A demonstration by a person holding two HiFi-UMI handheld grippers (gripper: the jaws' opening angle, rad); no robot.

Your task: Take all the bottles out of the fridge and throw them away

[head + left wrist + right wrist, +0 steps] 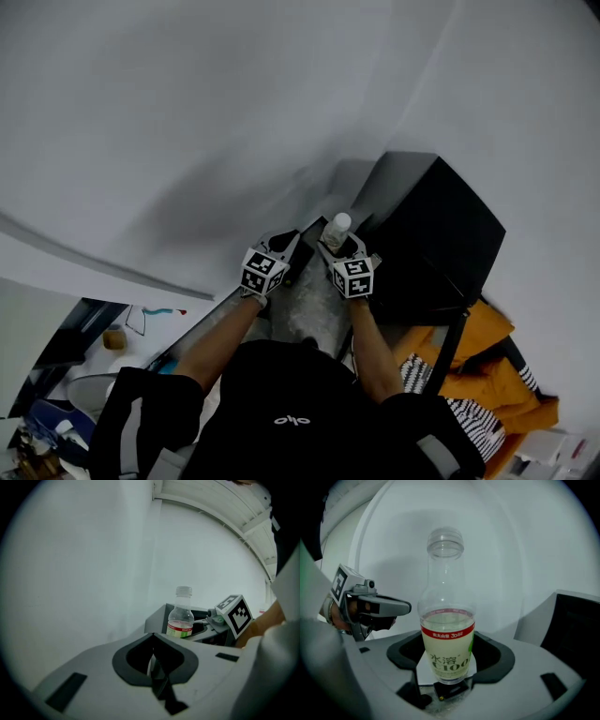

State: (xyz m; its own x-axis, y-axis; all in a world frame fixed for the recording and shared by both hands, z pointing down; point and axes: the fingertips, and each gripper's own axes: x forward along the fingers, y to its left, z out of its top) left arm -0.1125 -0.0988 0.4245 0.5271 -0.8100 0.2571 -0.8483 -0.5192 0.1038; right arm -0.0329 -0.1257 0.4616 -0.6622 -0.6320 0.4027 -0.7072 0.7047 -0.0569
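Note:
A clear plastic bottle (446, 630) with a red and green label and pale liquid in its lower half stands upright between the jaws of my right gripper (446, 677), which is shut on it. In the head view the bottle (337, 230) pokes up from the right gripper (339, 246) in front of my body. The left gripper (286, 246) is held level beside it, to the left. Its jaws are shut with nothing between them (154, 667). From the left gripper view, the bottle (180, 618) and the right gripper's marker cube (236, 613) show just ahead and to the right.
A black box-shaped unit (427, 239) stands right of the grippers, against a white wall (234, 112). Orange cloth (478, 361) and striped fabric lie at the lower right. Cluttered items (84, 375) sit at the lower left. The left gripper's body (375, 609) shows left of the bottle.

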